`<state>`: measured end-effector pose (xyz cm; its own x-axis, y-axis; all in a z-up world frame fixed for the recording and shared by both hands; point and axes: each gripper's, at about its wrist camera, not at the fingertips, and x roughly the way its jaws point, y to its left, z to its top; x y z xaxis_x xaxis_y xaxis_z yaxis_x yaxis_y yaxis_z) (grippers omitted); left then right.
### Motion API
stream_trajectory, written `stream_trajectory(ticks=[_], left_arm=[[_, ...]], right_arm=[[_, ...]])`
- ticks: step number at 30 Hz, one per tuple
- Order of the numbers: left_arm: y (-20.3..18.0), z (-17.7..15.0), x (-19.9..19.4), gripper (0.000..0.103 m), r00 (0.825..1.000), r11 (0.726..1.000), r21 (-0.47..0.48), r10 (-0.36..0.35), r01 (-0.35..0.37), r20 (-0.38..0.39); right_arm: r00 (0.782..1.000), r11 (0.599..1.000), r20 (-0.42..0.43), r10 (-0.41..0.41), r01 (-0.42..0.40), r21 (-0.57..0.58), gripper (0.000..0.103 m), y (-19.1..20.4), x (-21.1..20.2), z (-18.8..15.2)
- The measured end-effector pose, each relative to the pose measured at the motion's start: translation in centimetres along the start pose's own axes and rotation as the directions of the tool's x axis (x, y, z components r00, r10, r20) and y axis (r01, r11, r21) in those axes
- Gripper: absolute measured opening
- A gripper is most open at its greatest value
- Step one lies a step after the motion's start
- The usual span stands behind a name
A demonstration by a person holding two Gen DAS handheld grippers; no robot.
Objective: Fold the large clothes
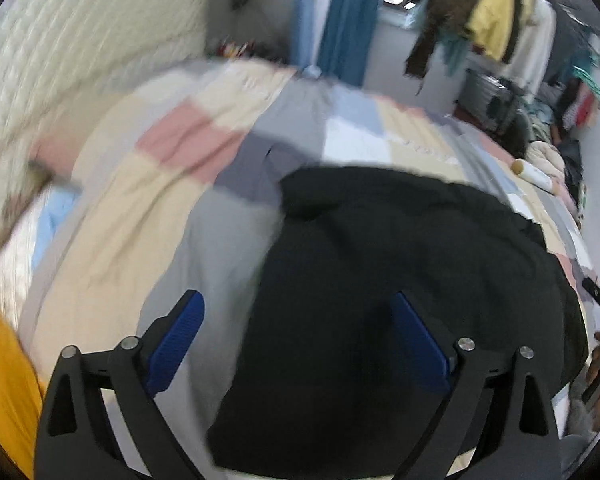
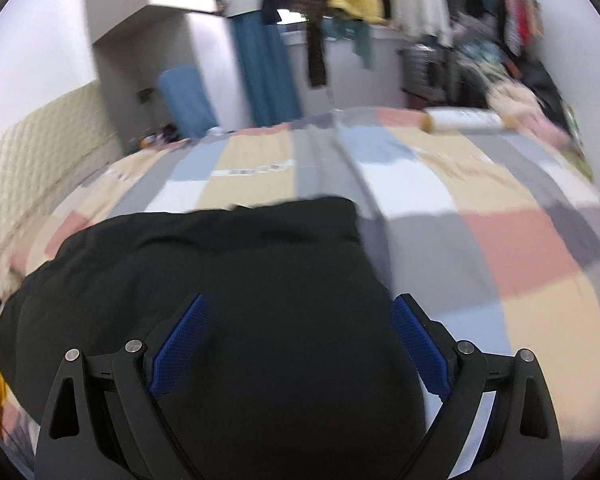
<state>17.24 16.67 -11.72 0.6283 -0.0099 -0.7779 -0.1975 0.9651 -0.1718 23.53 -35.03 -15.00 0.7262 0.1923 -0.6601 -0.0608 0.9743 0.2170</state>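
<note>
On patchwork bed (image 2: pixel 480 240) | black garment (image 2: pixel 220 280): soft, limp, bulky; grasp at corners | left gripper (image 1: pixel 296 340), right gripper (image 2: pixel 300 344): spread wide, empty

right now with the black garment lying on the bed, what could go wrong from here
Both the left hand-held gripper and right hand-held gripper stand open over the black garment, gripping nothing, so its bunched far edge may stay uneven. The roll near the bed's edge could get knocked if the garment is swung outward.
</note>
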Motion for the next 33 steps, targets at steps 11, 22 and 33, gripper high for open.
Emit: stream_trajectory(ticks=[11, 22, 33], left_arm=[[1.0, -1.8, 2.5, 0.076, 0.981, 0.979, -0.099, -0.185, 0.179, -0.063], [0.5, -3.2, -1.5, 0.018, 0.977, 0.976, -0.043, -0.215, 0.215, 0.001], [0.8, -5.7, 0.4, 0.019, 0.984, 0.992, -0.044, -0.121, 0.116, -0.131]], right_arm=[[0.989, 0.998, -0.136, 0.064, -0.063, 0.014, 0.075, -0.6, 2.1, -2.3], [0.996, 0.975, -0.064, -0.058, 0.042, -0.216, 0.009, 2.9, -1.0, -4.3], [0.972, 0.964, -0.209, -0.107, 0.05, -0.26, 0.012, 3.7, 2.1, -5.8]])
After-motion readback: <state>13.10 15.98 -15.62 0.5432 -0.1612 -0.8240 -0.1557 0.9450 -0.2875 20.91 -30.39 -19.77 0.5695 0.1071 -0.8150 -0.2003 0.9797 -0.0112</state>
